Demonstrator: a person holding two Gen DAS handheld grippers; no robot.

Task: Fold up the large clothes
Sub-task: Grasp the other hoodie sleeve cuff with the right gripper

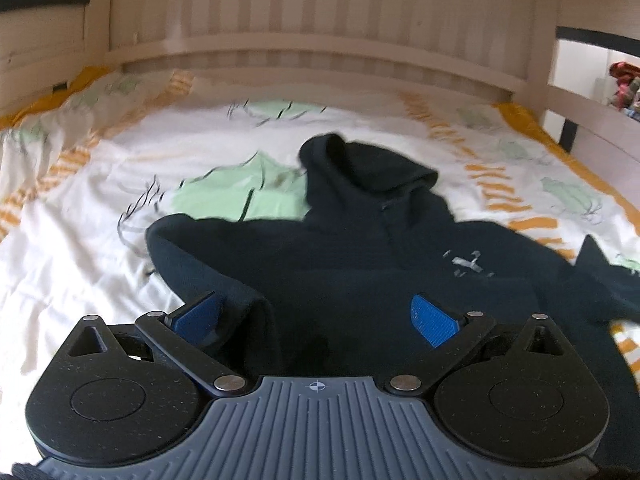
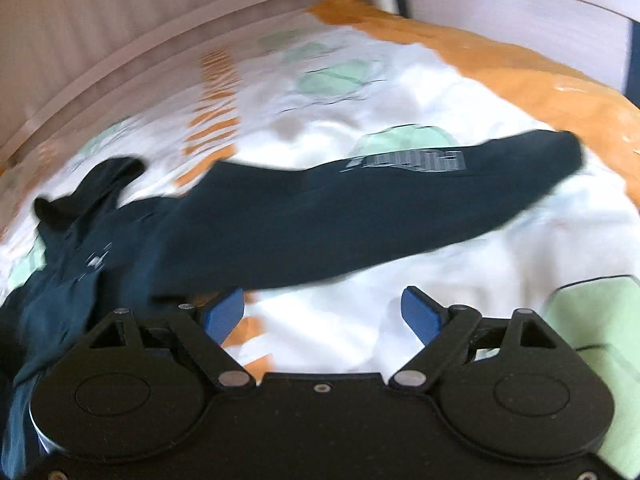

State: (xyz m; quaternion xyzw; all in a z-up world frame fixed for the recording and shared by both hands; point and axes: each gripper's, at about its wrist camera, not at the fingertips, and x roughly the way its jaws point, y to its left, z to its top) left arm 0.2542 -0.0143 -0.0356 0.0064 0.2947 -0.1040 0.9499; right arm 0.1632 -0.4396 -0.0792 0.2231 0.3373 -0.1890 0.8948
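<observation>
— Where is the dark blue hoodie (image 1: 360, 248)?
— It is spread out on the bed (image 1: 80, 240), on a white cover with green and orange shapes. Its hood (image 1: 360, 164) is pointed at the wooden bed end (image 1: 320, 20).
— What about the sleeve (image 2: 360, 208)?
— It is stretched out across the cover, with grey letters on it.
— And the fingers?
— The left gripper (image 1: 316, 320) is held wide apart over the hoodie. A fold of cloth is seen beside its left finger. The right gripper (image 2: 322, 314) is spread wide too, with nothing between.

Bed (image 1: 520, 92), wooden frame; white leaf-print cover (image 1: 80, 248) on it, dark hoodie (image 1: 360, 248) spread on top
</observation>
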